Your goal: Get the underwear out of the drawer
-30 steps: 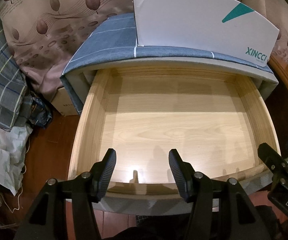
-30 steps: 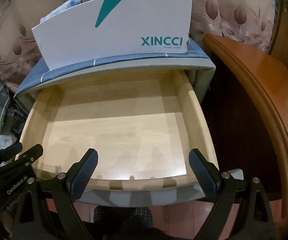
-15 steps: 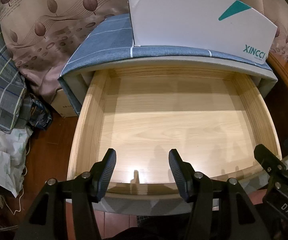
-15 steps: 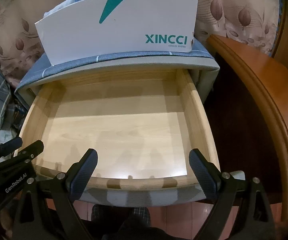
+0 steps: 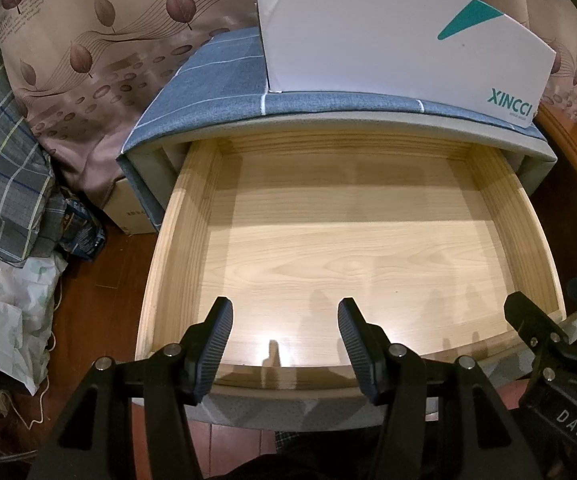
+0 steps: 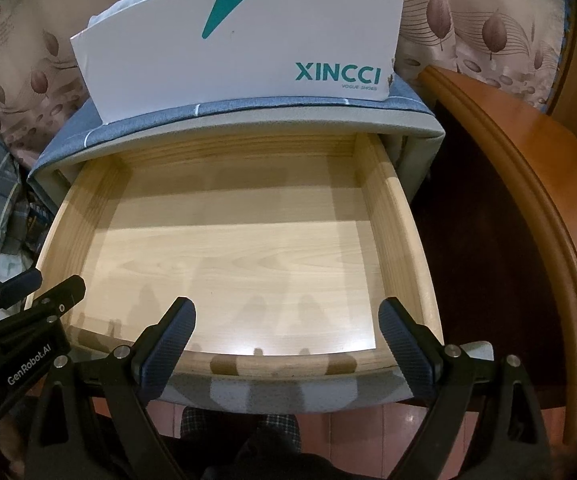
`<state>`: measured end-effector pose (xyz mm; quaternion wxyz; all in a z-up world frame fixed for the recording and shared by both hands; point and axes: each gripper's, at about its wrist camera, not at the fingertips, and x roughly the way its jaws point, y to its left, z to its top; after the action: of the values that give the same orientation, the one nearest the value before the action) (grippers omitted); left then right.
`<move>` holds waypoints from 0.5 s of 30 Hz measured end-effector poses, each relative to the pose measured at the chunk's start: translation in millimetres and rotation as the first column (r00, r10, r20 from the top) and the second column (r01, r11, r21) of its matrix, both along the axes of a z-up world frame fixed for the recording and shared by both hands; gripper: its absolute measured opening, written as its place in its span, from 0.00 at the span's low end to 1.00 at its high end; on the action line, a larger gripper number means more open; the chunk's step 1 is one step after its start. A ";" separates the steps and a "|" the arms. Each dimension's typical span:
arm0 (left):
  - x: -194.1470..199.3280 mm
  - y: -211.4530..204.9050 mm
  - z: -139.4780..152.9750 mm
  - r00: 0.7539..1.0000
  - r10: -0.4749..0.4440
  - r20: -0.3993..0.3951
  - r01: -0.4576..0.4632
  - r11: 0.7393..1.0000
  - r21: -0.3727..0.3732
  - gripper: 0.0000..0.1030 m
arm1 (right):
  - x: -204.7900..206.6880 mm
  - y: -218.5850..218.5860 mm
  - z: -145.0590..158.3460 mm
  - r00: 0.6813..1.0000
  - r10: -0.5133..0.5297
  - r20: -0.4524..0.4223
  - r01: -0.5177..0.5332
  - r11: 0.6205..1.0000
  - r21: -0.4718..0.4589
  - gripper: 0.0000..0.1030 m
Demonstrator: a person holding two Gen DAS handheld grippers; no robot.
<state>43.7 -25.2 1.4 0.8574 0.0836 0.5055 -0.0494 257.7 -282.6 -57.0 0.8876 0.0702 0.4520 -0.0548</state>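
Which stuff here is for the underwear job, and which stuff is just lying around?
For the job:
- open wooden drawer, nothing in it
- left gripper, open, holding nothing
- right gripper, open, holding nothing

Just lying about:
- white XINCCI shoe box
- checked cloth
- leaf-print curtain

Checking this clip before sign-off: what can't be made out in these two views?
- Contents of the white box: its front wall hides all but cloth peeking over the top, both views.
- Back of the drawer: under the cabinet top, both views.
- Drawer front: behind the left gripper and right gripper.
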 end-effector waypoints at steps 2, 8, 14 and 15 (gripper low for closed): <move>-0.1 0.1 0.0 1.000 -0.001 0.001 0.001 1.000 -0.003 0.54 | -0.3 -0.4 -0.3 1.000 0.002 0.000 -0.002 1.000 -0.001 0.89; -0.4 0.6 0.1 1.000 -0.003 0.002 0.003 1.000 0.001 0.54 | -0.1 -0.3 -1.1 1.000 0.004 -0.005 -0.004 1.000 -0.001 0.89; -0.6 1.1 0.1 1.000 -0.003 0.003 0.003 1.000 0.004 0.54 | 0.7 -1.3 -2.1 1.000 0.014 -0.009 -0.014 1.000 -0.003 0.89; -0.8 1.3 0.2 1.000 -0.005 0.003 0.005 1.000 0.003 0.54 | 0.9 -0.8 -2.1 1.000 0.014 -0.010 -0.014 1.000 -0.003 0.89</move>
<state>42.8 -23.8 1.6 0.8580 0.0860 0.5038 -0.0505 258.6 -283.3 -59.1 0.8858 0.0656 0.4567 -0.0496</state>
